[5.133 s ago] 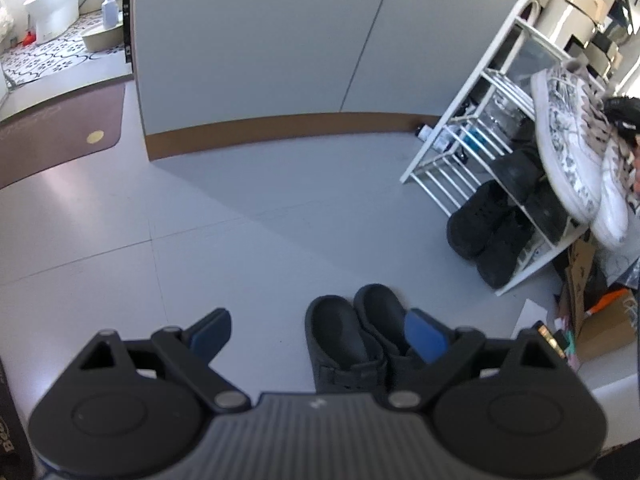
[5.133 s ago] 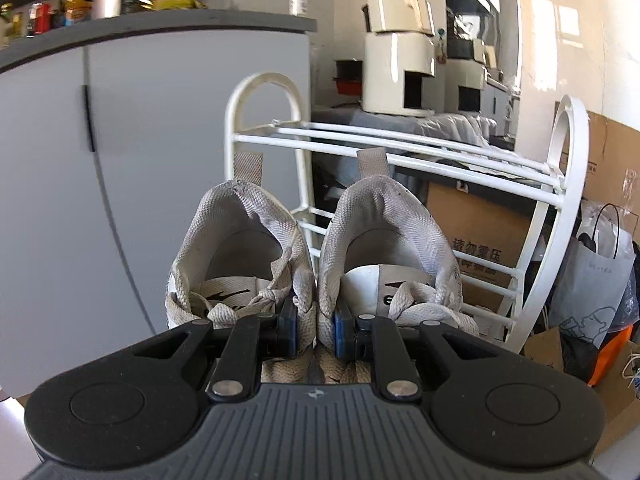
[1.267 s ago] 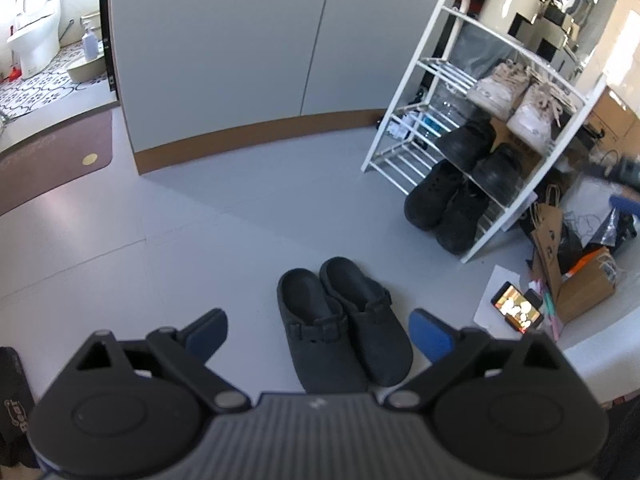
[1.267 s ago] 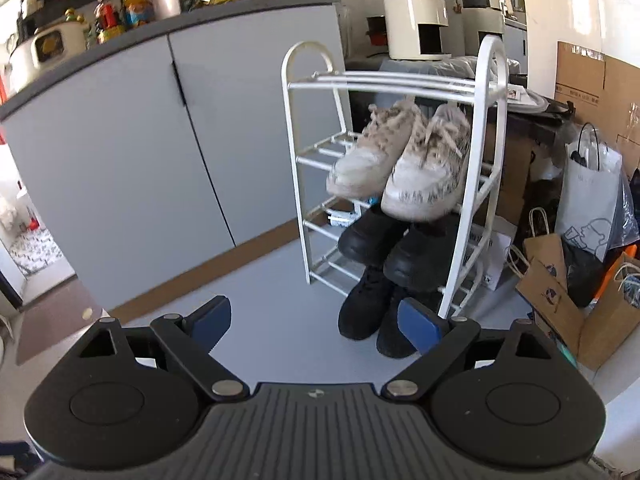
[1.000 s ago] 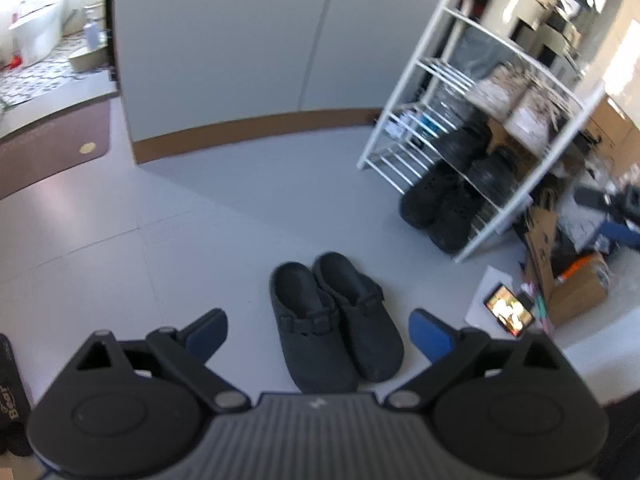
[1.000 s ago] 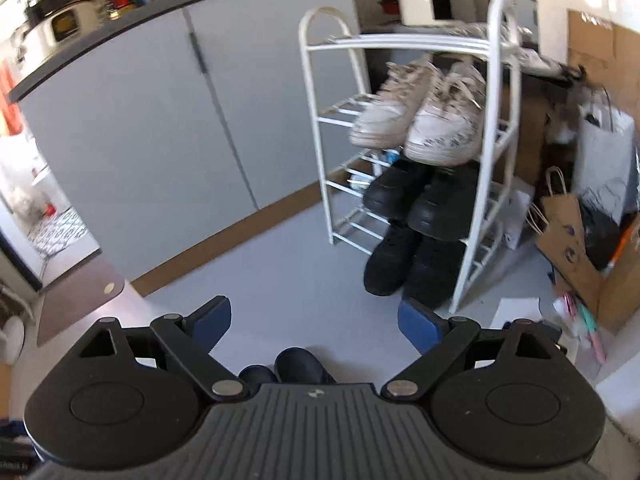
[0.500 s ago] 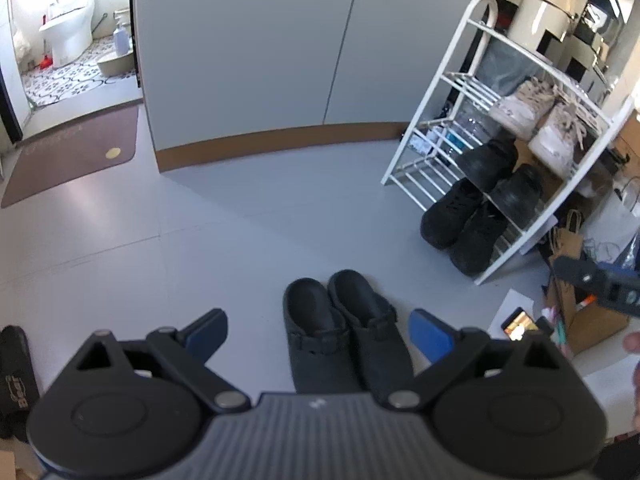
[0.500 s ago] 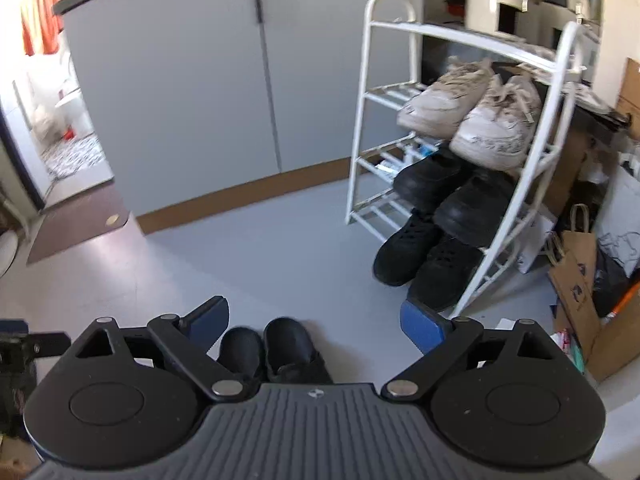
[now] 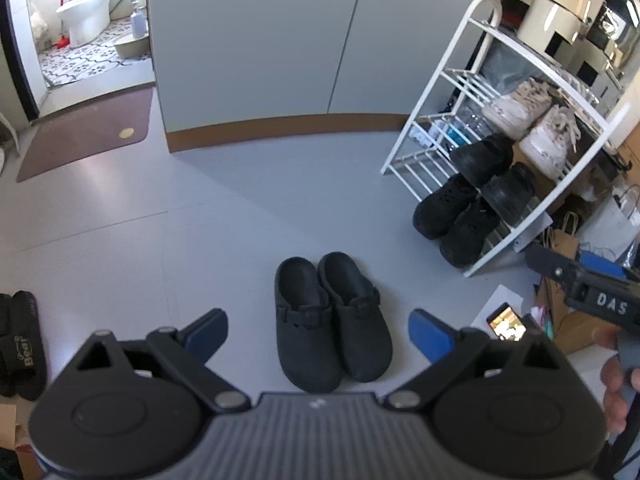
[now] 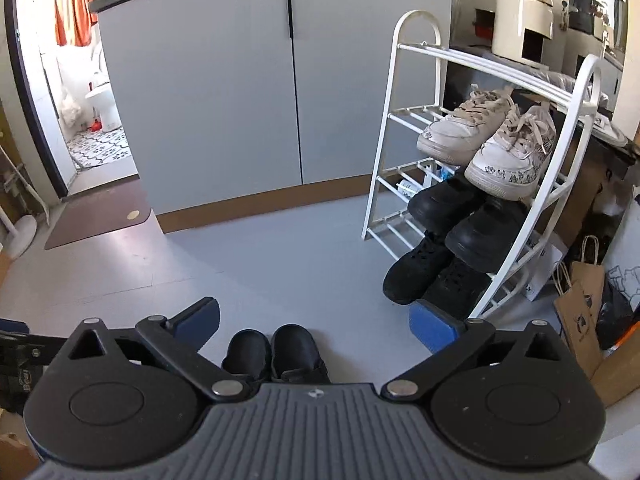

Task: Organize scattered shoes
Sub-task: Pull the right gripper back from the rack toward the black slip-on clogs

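Observation:
A pair of black clogs (image 9: 331,316) stands side by side on the grey floor, just ahead of my open, empty left gripper (image 9: 318,330). The clogs' toes also show in the right wrist view (image 10: 276,350), between the fingers of my open, empty right gripper (image 10: 314,322). The white shoe rack (image 10: 496,168) stands to the right. It holds white sneakers (image 10: 488,140) on an upper shelf, black shoes (image 10: 468,216) below them and black sneakers (image 10: 428,276) at the bottom. The rack also shows in the left wrist view (image 9: 492,152).
Grey cabinet (image 10: 280,92) at the back. Brown mat (image 9: 84,136) and bathroom doorway at far left. Black slippers (image 9: 20,344) lie at the left edge. Paper bags (image 10: 580,300) and a lit phone (image 9: 506,322) sit on the floor right of the rack.
Both grippers stay open and empty. The right gripper has tilted down and pulled back since placing the white sneakers on the rack. The left view has shifted slightly over the clogs.

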Demonstrator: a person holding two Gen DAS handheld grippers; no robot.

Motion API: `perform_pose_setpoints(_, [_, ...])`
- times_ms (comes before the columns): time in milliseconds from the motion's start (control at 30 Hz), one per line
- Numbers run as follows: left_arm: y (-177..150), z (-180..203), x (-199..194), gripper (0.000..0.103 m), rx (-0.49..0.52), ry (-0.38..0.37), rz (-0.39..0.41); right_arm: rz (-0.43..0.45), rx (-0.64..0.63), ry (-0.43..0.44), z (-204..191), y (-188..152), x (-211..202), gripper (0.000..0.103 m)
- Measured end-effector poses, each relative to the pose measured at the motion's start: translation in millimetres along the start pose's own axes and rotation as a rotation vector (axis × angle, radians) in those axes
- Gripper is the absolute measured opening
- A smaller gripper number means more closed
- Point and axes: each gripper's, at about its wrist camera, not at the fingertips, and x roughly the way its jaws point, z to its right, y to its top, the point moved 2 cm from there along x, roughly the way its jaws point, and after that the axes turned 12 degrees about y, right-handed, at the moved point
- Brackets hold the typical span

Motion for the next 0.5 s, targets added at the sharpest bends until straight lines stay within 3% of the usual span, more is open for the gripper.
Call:
perform_pose_setpoints(233, [9.7, 6.6, 2.4, 0.098, 0.01, 0.009, 0.011, 0.012, -0.008, 0.032, -1.5, 7.5, -1.5, 0.103])
perform_pose_setpoints(500, [15.0, 4.9, 36.4, 0.098, 0.019, 0.018, 0.004, -0.051, -0.038, 0.04, -11.2, 7.7, 17.3, 0.103])
